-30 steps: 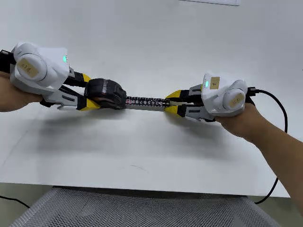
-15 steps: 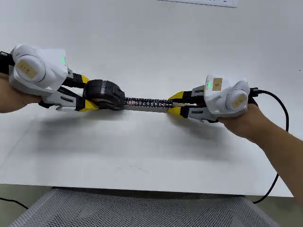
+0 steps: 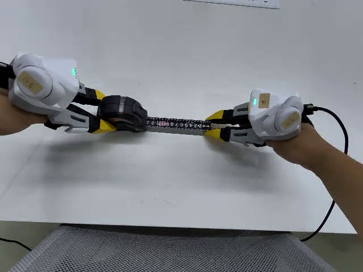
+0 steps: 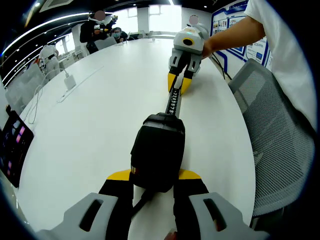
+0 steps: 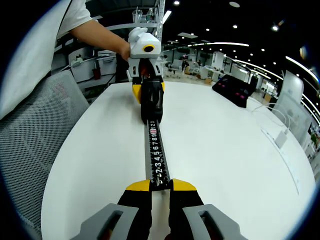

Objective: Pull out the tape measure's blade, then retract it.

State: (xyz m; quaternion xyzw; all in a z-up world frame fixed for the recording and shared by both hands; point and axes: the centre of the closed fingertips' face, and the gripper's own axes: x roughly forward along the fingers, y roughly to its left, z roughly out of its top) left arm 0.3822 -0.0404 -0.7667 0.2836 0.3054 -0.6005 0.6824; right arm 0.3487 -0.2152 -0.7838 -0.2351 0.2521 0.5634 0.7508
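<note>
A black tape measure case (image 3: 125, 113) hangs just above the white table, held between the yellow-tipped jaws of my left gripper (image 3: 102, 111), which is shut on it. The case (image 4: 157, 150) looms large in the left gripper view. Its dark blade (image 3: 177, 124) with white numbers runs right to my right gripper (image 3: 214, 124), which is shut on the blade's end. In the right gripper view the blade (image 5: 155, 152) stretches from my right gripper (image 5: 160, 186) away to the case (image 5: 151, 99) and the left gripper (image 5: 147, 91). The right gripper (image 4: 178, 83) is also visible in the left gripper view.
The white table (image 3: 170, 181) is bare around the tape. A black cable (image 3: 334, 164) trails from the right gripper over the table's right side. A grey mesh chair (image 3: 164, 249) stands at the near edge. White cables and a charger (image 4: 67, 82) lie far off.
The right gripper has moved to the right with the blade's end, so more of the blade shows between the case and the gripper. The left gripper has barely moved.
</note>
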